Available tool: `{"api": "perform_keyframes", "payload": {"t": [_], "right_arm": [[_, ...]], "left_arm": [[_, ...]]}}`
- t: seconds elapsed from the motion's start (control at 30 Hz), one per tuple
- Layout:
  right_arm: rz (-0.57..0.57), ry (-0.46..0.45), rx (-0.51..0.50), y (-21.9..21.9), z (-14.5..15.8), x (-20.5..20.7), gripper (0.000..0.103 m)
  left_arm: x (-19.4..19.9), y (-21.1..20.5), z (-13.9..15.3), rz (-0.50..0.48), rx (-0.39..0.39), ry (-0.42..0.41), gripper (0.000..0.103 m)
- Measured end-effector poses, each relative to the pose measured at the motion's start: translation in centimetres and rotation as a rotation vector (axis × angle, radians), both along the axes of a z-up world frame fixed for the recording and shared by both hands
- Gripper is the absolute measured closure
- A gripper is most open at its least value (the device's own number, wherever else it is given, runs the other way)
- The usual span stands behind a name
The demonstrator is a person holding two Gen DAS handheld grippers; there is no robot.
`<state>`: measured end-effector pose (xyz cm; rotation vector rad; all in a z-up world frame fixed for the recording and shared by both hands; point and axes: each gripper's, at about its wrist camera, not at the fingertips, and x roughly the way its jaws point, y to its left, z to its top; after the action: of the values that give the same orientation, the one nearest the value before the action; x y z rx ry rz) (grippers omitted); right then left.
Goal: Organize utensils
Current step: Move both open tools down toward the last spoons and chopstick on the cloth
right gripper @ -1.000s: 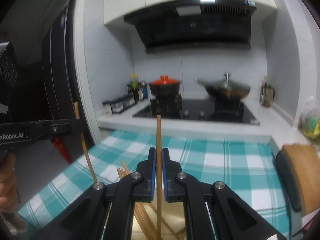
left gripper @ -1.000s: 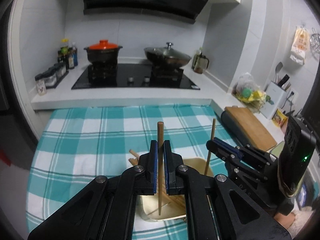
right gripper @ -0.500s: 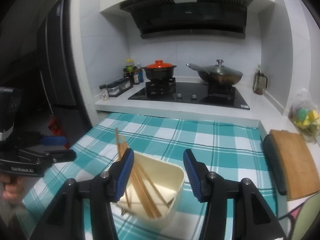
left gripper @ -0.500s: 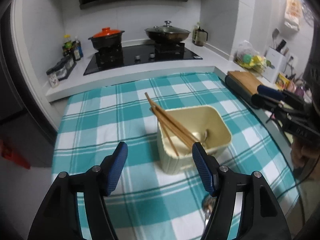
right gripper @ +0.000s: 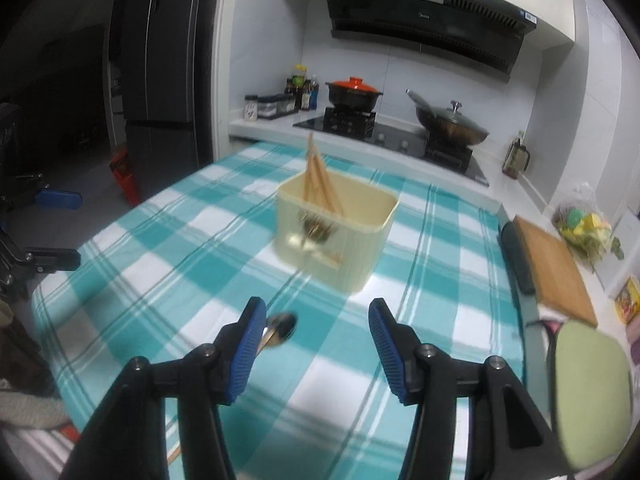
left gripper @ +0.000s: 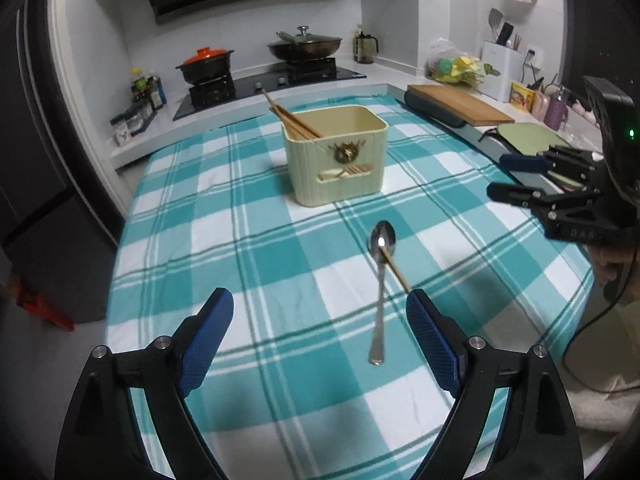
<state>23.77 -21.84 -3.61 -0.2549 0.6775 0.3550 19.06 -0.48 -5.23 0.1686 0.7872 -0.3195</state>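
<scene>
So, chopsticks [left gripper: 294, 122] stand in the cream holder [left gripper: 336, 160], that part looks done. Left hand-held gripper [left gripper: 320, 340] hangs spread and empty; right hand-held gripper [right gripper: 316, 344] likewise. Still waiting: a spoon [left gripper: 380, 280] crossing one stray chopstick [left gripper: 396, 272] on the tabletop [left gripper: 240, 240], just ahead between the left fingers.

Black left tool [left gripper: 320, 334], blue ribbed pads [left gripper: 434, 346], silver screws

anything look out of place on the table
Yes: a spoon and one chopstick lie loose on the cloth, crossed, while the other chopsticks stand in the holder.
</scene>
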Motion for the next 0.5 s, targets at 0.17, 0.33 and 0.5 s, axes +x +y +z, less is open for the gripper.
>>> {"api": "perform_keyframes", "payload": {"t": [0.17,0.33,0.5], "right_arm": [[-0.052,0.023,0.056,1.5,-3.6,-5.3,0.048],[-0.093,0.046,0.083,2.5,-6.7,-8.8,0.048],[-0.132,0.087,0.086,2.0,-8.7,-10.0,0.048]], "left_arm": [[-2.6,-1.7,-3.1,0.013,-0.114,0.048,0.014],[-4.1,-2.0,-5.1,0.035,-0.110,0.068,0.014],[-4.6,-0.3,-5.8,0.101,-0.126,0.063,0.014]]}}
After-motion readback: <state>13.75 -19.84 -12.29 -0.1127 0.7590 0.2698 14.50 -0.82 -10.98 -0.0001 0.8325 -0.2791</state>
